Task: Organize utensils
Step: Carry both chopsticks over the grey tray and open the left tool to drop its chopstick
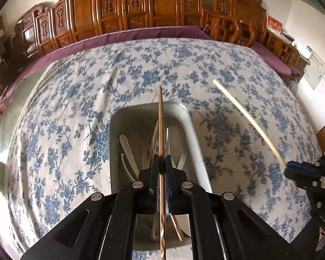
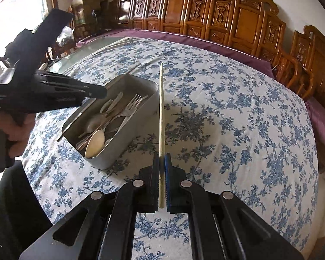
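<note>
Chopsticks, one per gripper: brown chopstick (image 1: 161, 130) is clamped between the pads of the left gripper (image 1: 162, 162), sticking out forward past the fingertips and running back between the fingers, its rear end patterned with a spiral. It hangs directly above the grey tray (image 1: 117, 130), which holds pale spoons and other cutlery, hard to sort out from this view. Pale chopstick (image 2: 161, 112) is gripped tight in the right gripper (image 2: 161, 162), pointing up and away over the cloth, just right of the tray (image 2: 127, 136) and not over it. In the right wrist view the tray shows forks (image 2: 132, 105) and spoons (image 2: 96, 139) piled together, handles mixed. Left gripper (image 2: 97, 91) appears there from the side, above the tray's near-left corner, with a hand (image 2: 10, 134) on its grip. From the left wrist view the right gripper (image 1: 292, 170) is at the right edge with the pale chopstick (image 1: 249, 121) slanting up-left, blurred. Tray sits on a table under a blue floral tablecloth (image 2: 227, 108), purple cloth (image 2: 205, 41) beneath at the far edge. Carved wooden chairs (image 2: 205, 15) line the wall behind.
</note>
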`<action>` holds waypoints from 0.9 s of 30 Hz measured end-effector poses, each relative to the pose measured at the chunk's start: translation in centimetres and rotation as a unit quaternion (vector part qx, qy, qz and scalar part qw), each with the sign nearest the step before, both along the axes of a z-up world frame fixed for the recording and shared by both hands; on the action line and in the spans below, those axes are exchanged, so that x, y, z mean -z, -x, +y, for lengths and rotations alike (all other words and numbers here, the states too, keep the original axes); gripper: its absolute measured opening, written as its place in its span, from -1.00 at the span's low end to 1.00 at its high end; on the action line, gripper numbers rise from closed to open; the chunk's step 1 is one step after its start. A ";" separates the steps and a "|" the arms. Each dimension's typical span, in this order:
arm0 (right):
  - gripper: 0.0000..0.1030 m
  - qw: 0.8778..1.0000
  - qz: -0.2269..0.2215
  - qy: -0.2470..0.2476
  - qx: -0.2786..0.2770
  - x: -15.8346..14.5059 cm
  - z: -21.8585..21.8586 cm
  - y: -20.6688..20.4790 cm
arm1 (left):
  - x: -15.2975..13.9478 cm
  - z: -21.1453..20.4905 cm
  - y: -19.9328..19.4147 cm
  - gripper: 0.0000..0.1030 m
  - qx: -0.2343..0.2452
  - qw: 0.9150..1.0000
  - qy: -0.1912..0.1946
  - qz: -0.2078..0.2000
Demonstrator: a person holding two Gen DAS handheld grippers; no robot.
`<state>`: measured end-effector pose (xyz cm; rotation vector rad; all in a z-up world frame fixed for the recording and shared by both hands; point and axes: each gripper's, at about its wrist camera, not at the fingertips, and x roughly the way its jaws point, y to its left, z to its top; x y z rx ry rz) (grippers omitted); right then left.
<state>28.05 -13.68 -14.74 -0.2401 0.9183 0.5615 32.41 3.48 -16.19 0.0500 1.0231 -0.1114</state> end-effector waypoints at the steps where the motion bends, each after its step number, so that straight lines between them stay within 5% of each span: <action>1: -0.89 1.000 0.001 -0.001 -0.001 0.1 0.1 0.0 | 0.3 0.1 -0.2 -0.91 -0.001 1.000 -0.001 0.002; 20: -0.89 1.000 0.010 -0.017 -0.003 0.8 1.4 -1.3 | 3.5 0.7 -2.2 -0.91 0.005 0.999 -0.010 0.032; 27: -0.89 0.999 0.016 -0.027 -0.006 0.9 2.9 -1.3 | 2.2 2.6 -0.7 -0.82 -0.005 1.000 0.000 0.020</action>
